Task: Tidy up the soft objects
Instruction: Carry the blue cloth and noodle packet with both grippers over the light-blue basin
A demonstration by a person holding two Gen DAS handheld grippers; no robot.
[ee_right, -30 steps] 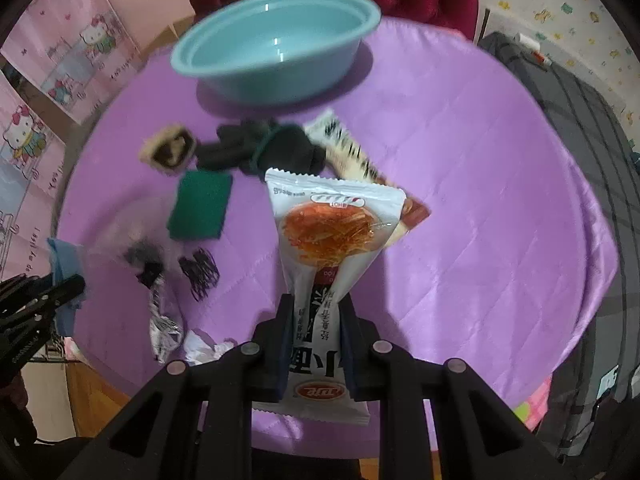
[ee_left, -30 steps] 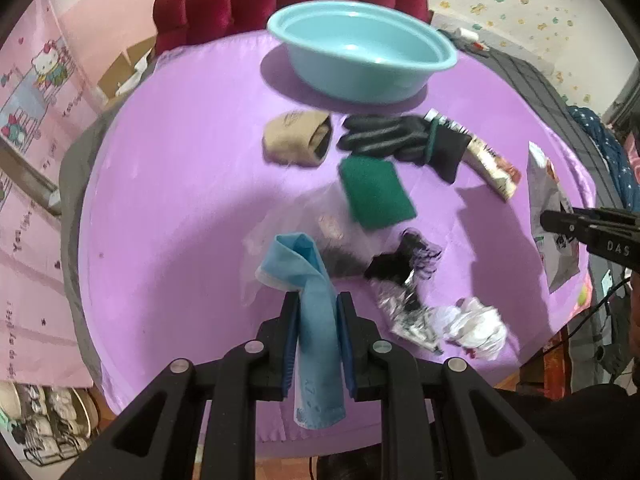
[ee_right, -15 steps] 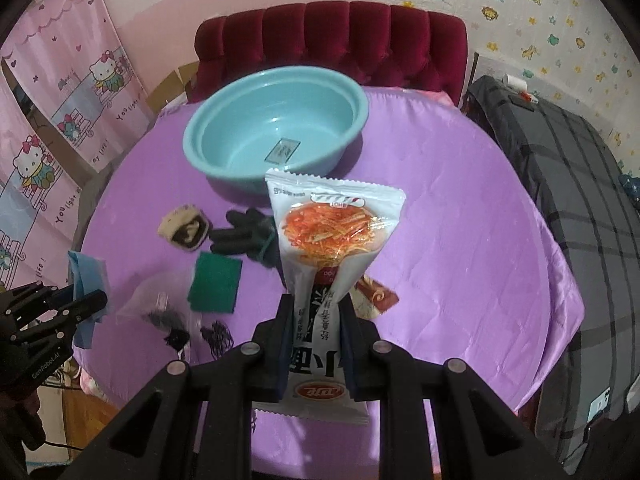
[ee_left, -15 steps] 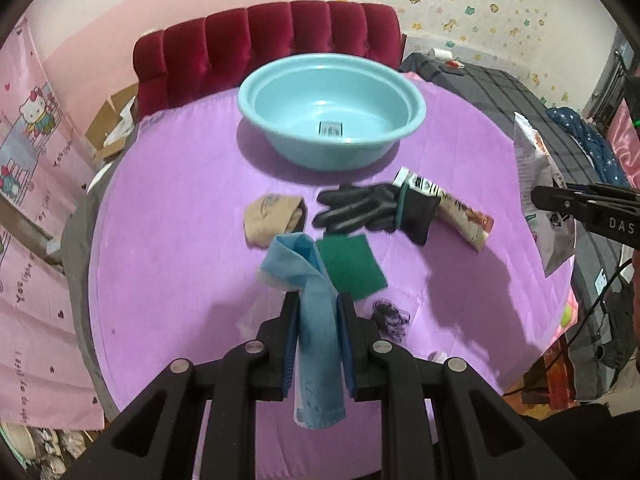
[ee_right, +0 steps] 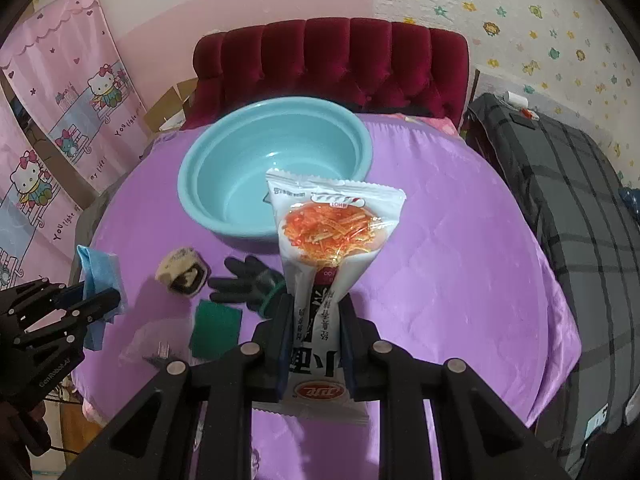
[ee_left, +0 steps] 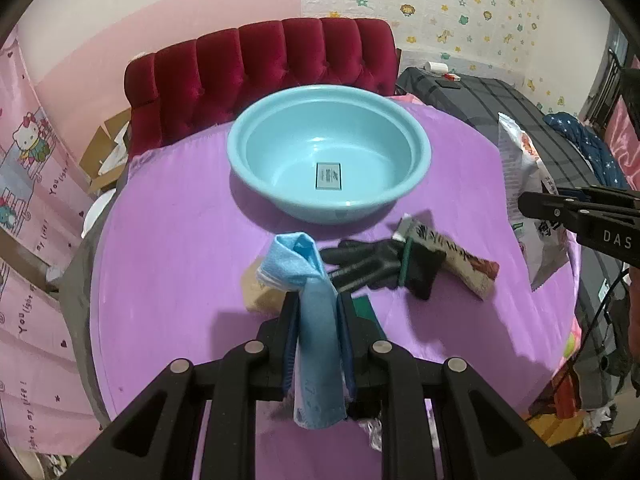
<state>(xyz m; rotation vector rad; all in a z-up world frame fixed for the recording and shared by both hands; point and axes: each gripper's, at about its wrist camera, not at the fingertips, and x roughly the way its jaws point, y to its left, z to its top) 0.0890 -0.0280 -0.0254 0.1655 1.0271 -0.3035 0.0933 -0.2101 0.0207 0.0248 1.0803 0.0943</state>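
The basin (ee_left: 329, 168) was empty; the left gripper (ee_left: 318, 312) clamped a blue cloth (ee_left: 310, 280), the right gripper (ee_right: 316, 316) a snack packet (ee_right: 332, 236). A glove (ee_left: 380, 266) and other items lay unsorted on the bench (ee_left: 168, 248).

Glossy plastic basin (ee_left: 328, 168), matt blue cloth (ee_left: 316, 320), shiny snack packet (ee_right: 332, 240), satiny purple tablecloth (ee_right: 460, 272)

On the right hand-held gripper (ee_left: 524, 204), seen from the left wrist camera, we read the white letters "DAS" before the frame cuts them off. The pink Hello Kitty curtain (ee_right: 76, 92) at far left carries the words "You light up my life!". The snack packet (ee_right: 332, 240) bears Chinese characters we cannot make out. The label (ee_left: 329, 176) in the basin (ee_left: 236, 160) is too small to read.
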